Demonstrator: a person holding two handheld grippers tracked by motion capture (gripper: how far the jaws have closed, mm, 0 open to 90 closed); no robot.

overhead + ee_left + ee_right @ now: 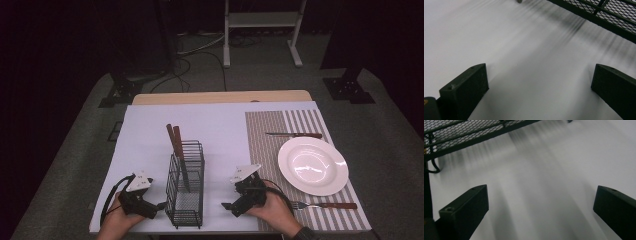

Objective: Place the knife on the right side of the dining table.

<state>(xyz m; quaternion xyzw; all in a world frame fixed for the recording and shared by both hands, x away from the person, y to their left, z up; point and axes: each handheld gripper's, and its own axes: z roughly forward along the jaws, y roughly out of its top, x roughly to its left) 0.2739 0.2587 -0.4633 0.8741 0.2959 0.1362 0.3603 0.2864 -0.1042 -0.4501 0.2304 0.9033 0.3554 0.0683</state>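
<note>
A black wire caddy (186, 192) stands on the white table cover (145, 135) toward the near edge, left of the middle. Two wooden-handled utensils (176, 142) stand in its far part and lean to the far left, their handles rising above the rim.

The left gripper (161, 205) lies low just left of the caddy's near end, jaws pointing right at its base. The person's left hand (116, 220) comes in from the near edge and wraps the body from behind, the grey plate on top tipped toward the caddy. In the left gripper view the jaws stand wide apart over bare white cover with nothing between them, and the caddy's mesh crosses the far right corner.

The right gripper (227, 207) sits a little right of the caddy, jaws pointing left and near. The right hand (272, 210) grips it from the right, wrist angled in from the near right. Its jaws are likewise spread wide and empty above the cover.

Farther right lies a striped placemat (265, 145) bearing a white plate (313, 165), a knife (294, 134) beyond it and a fork (325, 205) on its near side.
</note>
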